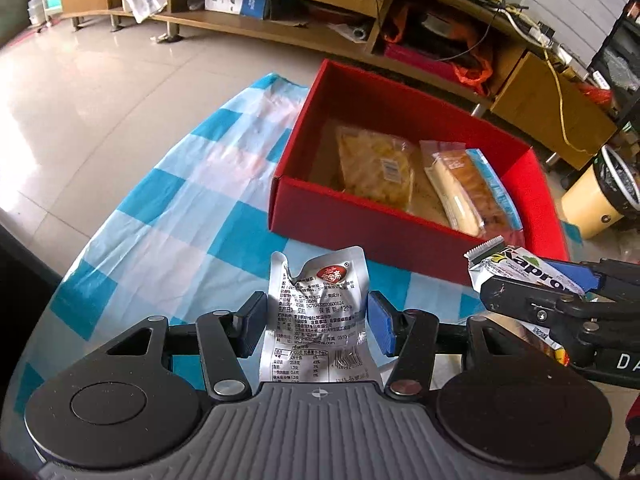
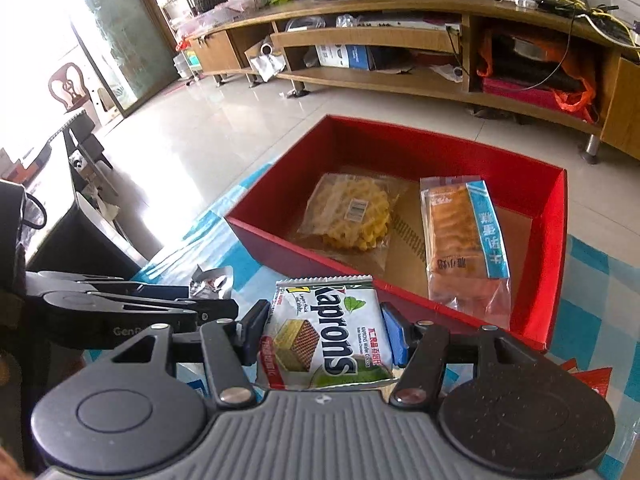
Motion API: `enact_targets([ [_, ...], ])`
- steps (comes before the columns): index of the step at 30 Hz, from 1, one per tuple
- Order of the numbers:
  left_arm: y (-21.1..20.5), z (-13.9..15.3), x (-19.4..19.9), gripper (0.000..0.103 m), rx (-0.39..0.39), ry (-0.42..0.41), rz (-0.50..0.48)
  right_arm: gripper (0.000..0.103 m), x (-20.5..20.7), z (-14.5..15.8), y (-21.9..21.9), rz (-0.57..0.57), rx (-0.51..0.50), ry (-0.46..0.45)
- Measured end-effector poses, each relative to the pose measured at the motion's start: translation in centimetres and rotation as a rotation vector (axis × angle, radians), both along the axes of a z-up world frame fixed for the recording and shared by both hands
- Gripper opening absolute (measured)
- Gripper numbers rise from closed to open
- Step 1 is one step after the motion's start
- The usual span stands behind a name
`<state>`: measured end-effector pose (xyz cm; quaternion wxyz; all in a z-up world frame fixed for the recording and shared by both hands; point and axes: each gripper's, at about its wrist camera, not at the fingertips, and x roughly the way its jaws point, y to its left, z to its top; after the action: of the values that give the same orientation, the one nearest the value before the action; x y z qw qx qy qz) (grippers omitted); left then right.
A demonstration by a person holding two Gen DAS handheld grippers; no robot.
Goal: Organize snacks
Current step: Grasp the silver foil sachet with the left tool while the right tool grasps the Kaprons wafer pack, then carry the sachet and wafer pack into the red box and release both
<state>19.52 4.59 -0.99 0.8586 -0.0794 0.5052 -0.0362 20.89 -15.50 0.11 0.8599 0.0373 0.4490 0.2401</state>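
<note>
The fingers (image 1: 251,326) of the left gripper (image 1: 316,322) are clenched on a silver foil sachet (image 1: 318,312), seen at lower centre of the left view above the blue checked cloth (image 1: 192,200). To the right, a Kaprons wafer pack (image 2: 326,330) is pinched by the right gripper (image 2: 324,332). At upper right lies the red box (image 2: 280,240), where a waffle pack (image 2: 352,216) and a cake pack (image 2: 464,236) are already laid. Each packet should probably be carried over the near wall and released above bare floor, not on the others.

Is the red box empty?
No, the red box already holds a waffle pack and a bread pack.
</note>
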Motion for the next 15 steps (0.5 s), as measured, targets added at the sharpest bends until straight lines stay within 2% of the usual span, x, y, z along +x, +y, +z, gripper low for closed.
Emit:
enact_targets([
  [8, -0.5, 2.1, -0.1, 0.062, -0.044, -0.051, -0.011, 0.058, 0.2, 1.2, -1.4, -0.052, 0.035, -0.036],
  [15, -2.0, 3.8, 1.5, 0.062, -0.056, -0.102, -0.017, 0.058, 0.5, 2.1, -3.2, -0.11, 0.047, -0.067],
])
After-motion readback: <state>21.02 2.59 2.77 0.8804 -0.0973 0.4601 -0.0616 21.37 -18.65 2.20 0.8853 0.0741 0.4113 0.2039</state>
